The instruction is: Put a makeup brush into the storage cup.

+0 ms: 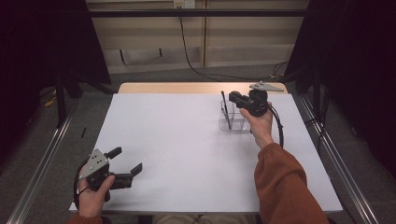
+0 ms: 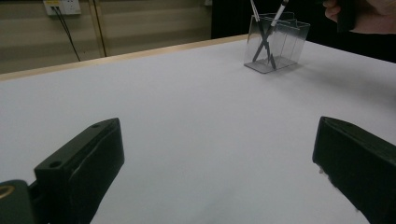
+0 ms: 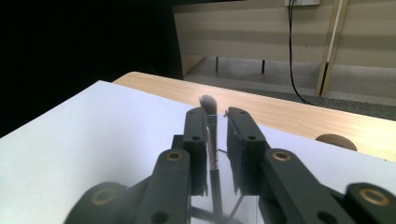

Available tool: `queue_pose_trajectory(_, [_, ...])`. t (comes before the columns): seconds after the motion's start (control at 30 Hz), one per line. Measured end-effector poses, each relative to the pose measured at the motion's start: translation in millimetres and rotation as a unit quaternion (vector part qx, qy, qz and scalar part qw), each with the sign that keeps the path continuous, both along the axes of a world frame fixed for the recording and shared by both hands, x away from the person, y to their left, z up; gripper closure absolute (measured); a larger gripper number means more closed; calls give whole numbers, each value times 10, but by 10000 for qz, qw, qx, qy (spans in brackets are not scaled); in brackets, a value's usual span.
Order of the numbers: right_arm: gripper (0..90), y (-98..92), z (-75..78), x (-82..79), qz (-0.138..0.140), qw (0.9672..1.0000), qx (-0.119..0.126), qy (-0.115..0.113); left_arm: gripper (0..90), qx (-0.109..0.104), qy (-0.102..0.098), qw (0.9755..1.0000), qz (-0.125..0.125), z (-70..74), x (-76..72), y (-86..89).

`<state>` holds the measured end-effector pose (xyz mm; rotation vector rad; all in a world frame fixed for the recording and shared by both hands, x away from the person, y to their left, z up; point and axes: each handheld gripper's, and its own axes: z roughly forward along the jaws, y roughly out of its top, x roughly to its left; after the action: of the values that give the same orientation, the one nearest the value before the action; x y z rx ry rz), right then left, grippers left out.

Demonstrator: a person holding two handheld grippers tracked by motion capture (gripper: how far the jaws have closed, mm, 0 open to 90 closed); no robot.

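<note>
A clear plastic holder (image 1: 232, 120) stands on the white table (image 1: 187, 140) at the back right, with thin dark brushes (image 1: 225, 109) leaning in it. My right gripper (image 1: 235, 98) hovers just over its top. In the right gripper view a makeup brush (image 3: 211, 126) with a soft tip stands upright between the jaws of the right gripper (image 3: 215, 113); it rests against the left jaw, with a gap to the right one. My left gripper (image 1: 126, 159) lies near the front left corner, wide open and holding nothing. The left gripper view shows the holder (image 2: 275, 44) with crossed brushes (image 2: 266, 37) far ahead.
A bare wooden strip (image 1: 187, 87) runs along the table's far edge. Metal rails (image 1: 42, 158) flank both sides. A black cable (image 1: 196, 60) trails over the floor behind. Broad white surface lies between the two hands.
</note>
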<state>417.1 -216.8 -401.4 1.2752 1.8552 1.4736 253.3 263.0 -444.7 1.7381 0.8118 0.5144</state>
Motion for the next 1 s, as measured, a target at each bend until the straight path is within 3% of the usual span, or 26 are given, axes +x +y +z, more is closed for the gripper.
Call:
queue_pose_trajectory(0.3, [625,-18,6,-30,19,10000,26,8,22,-9,7,10000,-4,-3,17,-4])
queue_pose_trajectory(0.47, [430,-30,-8,-40,-110,9999,-8,33,22,-5,14,10000,-42,-5,33,-22])
queue_pose_trajectory(0.6, [436,-64,9,-61,-130,9999,16,55,22,-37,11,10000,-29,-7,26,-12])
queue_pose_trajectory(0.7, [365,-78,22,-77,-118,9999,38,26,22,-9,6,10000,-14,-3,15,0])
queue_pose_trajectory(0.8, [235,-89,29,-98,-63,9998,171,-16,22,-1,-1,10000,-10,1,8,-5])
queue_pose_trajectory(0.9, [144,-78,24,-134,-4,10000,10,-94,22,-1,11,10000,-9,0,4,-11])
queue_pose_trajectory(1.0, [73,-88,26,-162,83,9999,19,-143,22,1,-1,10000,3,2,-7,2])
